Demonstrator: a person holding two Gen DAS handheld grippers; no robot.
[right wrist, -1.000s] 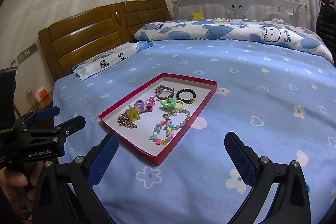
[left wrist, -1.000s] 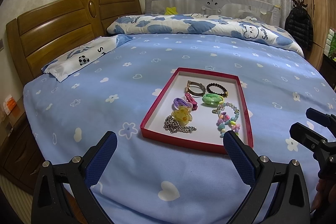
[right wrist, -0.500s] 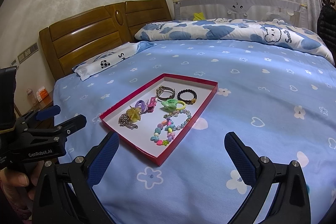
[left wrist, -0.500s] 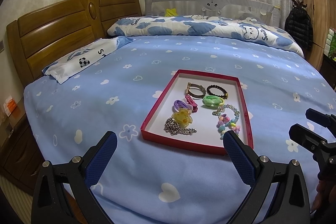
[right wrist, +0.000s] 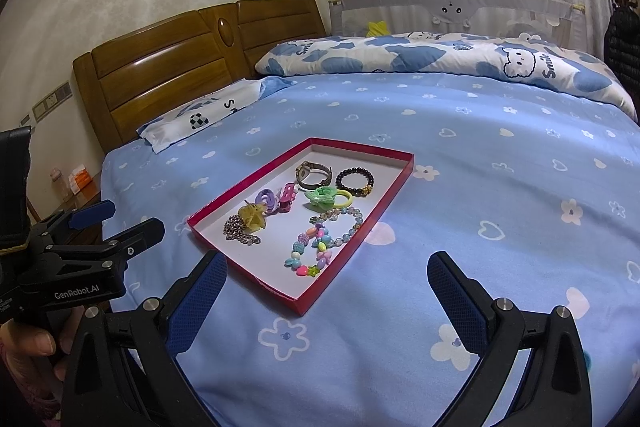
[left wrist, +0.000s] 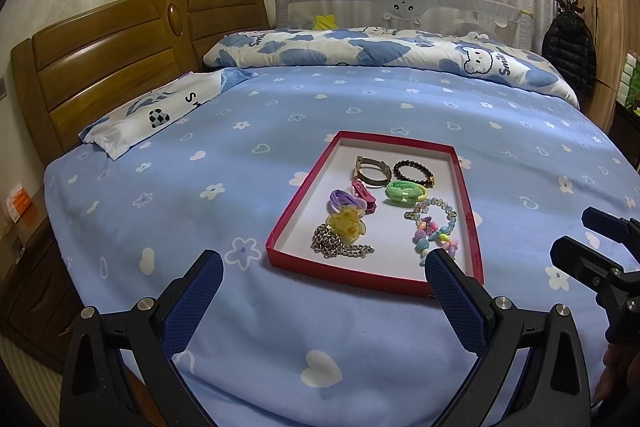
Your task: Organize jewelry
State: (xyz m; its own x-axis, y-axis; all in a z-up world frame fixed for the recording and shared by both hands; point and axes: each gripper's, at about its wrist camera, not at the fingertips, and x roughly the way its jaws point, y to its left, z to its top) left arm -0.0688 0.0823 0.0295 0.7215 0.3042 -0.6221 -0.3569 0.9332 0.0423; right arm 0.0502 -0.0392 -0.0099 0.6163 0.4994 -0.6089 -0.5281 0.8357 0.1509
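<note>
Both grippers spread wide, empty: left gripper, right gripper, short of red tray mid-bed. Silver chain lies at tray's near-left corner, part under yellow clip. Advice: descend vertically, pinch one piece only.

"GenRobot.AI" on left hand-held gripper body; "Smile" on cloud-print quilt.
</note>
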